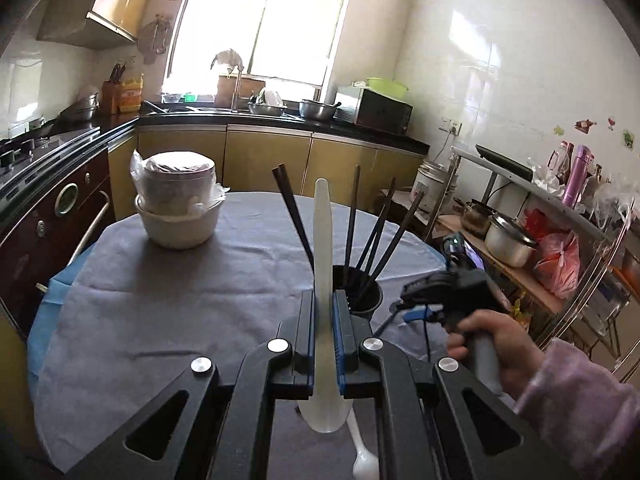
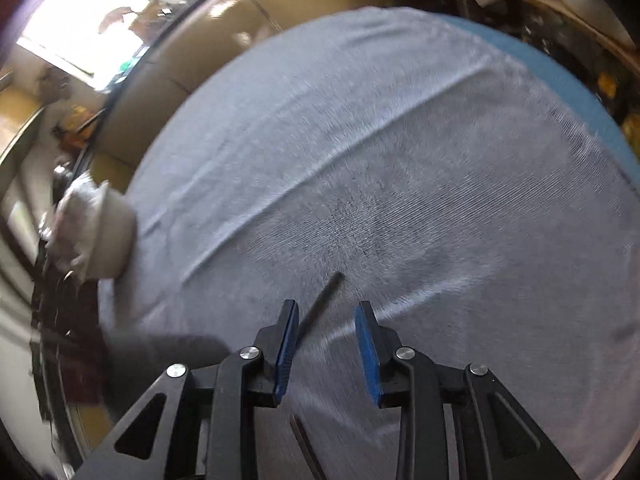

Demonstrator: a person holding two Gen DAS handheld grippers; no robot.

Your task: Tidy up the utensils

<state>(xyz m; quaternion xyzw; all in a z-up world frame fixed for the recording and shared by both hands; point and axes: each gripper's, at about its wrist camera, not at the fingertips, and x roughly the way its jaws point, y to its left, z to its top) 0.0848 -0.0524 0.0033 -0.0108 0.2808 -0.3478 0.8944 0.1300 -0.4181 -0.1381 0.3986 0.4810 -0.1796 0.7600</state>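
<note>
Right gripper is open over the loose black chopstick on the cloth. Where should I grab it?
Take the chopstick mid-shaft from above, jaws straddling it crosswise. It lies flat and slanted on the cloth, so turn the right gripper square to it.

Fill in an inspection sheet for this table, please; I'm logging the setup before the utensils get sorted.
Surface: round table, grey cloth over blue edge, creased.
Job's things: black holder with dark chopsticks; translucent spoon upright in left gripper; one chopstick and a white spoon on the cloth.
Clutter: stacked white bowls at far left.
Grippers: left gripper shut on the spoon; right gripper open above the loose chopstick.
Cables: dark cable under the right gripper.
Surroundings: kitchen counter, microwave, cluttered shelves.
</note>
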